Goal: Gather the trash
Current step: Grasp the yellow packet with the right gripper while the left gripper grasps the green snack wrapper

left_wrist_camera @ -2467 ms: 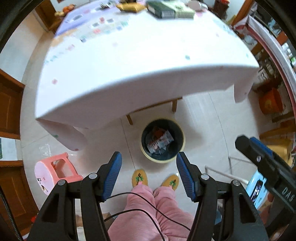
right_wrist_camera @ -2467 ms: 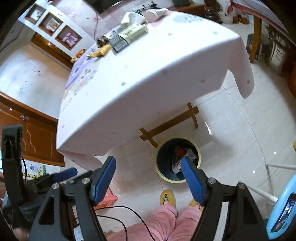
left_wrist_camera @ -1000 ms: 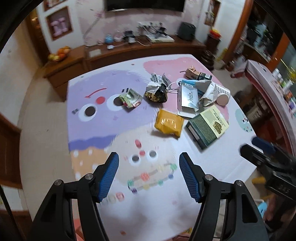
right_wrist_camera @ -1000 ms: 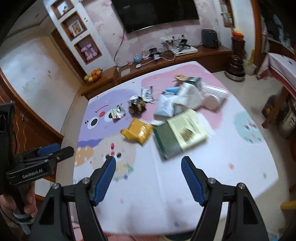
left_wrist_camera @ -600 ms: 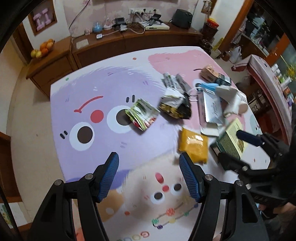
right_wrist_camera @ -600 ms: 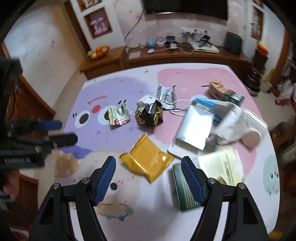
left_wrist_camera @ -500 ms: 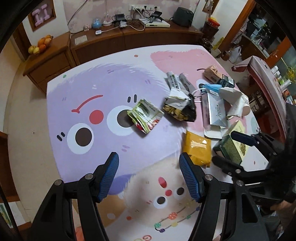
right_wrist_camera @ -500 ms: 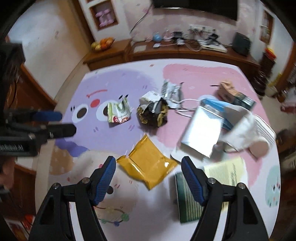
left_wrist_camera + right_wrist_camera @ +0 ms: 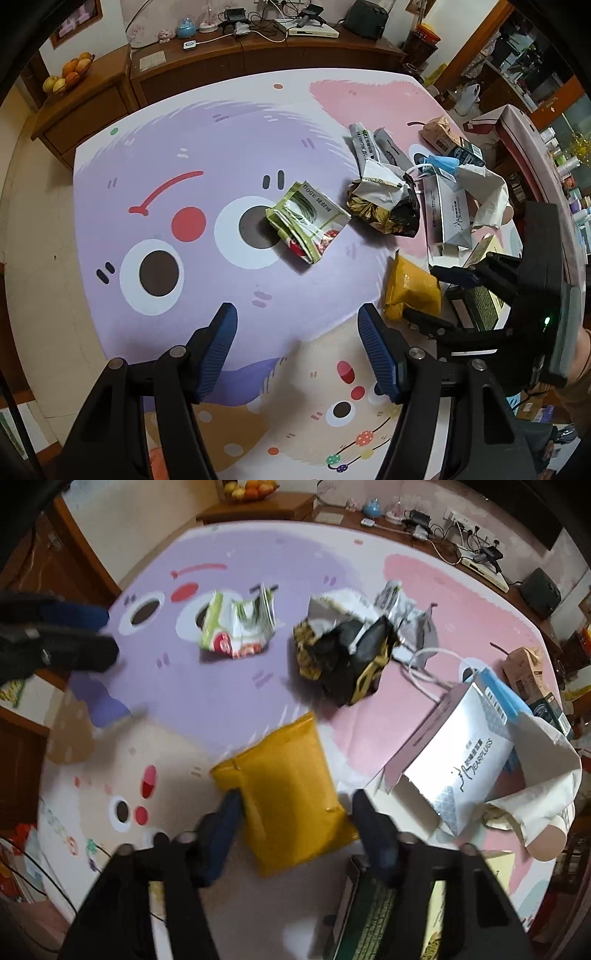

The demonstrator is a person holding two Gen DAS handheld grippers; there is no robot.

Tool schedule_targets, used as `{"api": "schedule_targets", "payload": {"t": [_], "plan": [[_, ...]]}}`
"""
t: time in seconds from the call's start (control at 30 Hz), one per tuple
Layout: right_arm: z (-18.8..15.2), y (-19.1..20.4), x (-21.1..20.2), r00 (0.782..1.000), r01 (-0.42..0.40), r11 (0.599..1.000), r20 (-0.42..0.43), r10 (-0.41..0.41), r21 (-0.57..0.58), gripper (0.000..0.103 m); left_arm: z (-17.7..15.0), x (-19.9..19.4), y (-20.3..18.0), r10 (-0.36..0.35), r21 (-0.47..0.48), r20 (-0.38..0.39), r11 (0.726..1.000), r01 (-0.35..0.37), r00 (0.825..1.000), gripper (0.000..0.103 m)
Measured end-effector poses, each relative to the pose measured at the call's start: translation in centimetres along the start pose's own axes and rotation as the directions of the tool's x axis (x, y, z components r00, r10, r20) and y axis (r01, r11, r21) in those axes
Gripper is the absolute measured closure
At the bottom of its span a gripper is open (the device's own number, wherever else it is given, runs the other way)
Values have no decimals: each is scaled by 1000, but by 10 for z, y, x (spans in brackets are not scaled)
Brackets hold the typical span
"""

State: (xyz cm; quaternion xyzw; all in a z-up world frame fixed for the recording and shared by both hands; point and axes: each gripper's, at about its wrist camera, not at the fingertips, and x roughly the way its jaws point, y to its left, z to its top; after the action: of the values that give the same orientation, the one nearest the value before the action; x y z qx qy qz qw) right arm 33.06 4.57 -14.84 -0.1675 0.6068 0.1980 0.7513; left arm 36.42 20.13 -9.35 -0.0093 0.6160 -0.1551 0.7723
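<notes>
Trash lies scattered on a table [image 9: 192,295] with a cartoon cloth. My right gripper [image 9: 295,805] points down over a yellow packet [image 9: 288,782], which sits between its jaws. The jaws are closing; the left pad is at the packet's edge and a thin gap shows at the right pad. In the left wrist view the same gripper [image 9: 439,295] straddles the yellow packet [image 9: 410,291]. My left gripper [image 9: 297,325] hangs open over bare cloth, holding nothing. A folded green wrapper [image 9: 306,221] lies just beyond it, with a crumpled black and gold wrapper [image 9: 384,206] further right.
A white earplug box [image 9: 461,768], a blue mask [image 9: 506,698], white paper [image 9: 543,775], a brown carton [image 9: 524,672] and silver wrappers [image 9: 391,594] crowd the right side. A dark green book [image 9: 373,915] lies under the right gripper's right finger. A wooden sideboard [image 9: 258,55] stands behind the table.
Both grippers have sunk towards the table. The right one has come down over the yellow packet and its jaws have narrowed. The left one has moved closer to the green wrapper, still open.
</notes>
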Motion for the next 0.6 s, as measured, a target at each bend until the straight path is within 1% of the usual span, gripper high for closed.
{"api": "schedule_targets", "payload": {"t": [0.07, 0.13, 0.27, 0.43, 0.6], "plan": [[-1, 2, -2, 1000, 12, 1000, 6, -12, -5, 59, 2, 2, -2, -5, 0, 0, 1000, 5, 1000, 37], [-1, 3, -4, 1000, 3, 1000, 7, -3, 6, 67, 6, 6, -5, -12, -6, 2, 1000, 12, 1000, 37], [-2, 3, -13, 999, -22, 998, 34, 21, 55, 74, 12, 12, -7, -21, -34, 0, 999, 21, 1000, 37], [-1, -4, -35, 990, -98, 981, 117, 79, 167, 78, 24, 19, -9, -32, -91, 9, 995, 33, 999, 37], [5, -16, -52, 977, -144, 955, 193, 95, 258, 79, 37, 28, -10, -22, -162, 35, 986, 27, 999, 37]]}}
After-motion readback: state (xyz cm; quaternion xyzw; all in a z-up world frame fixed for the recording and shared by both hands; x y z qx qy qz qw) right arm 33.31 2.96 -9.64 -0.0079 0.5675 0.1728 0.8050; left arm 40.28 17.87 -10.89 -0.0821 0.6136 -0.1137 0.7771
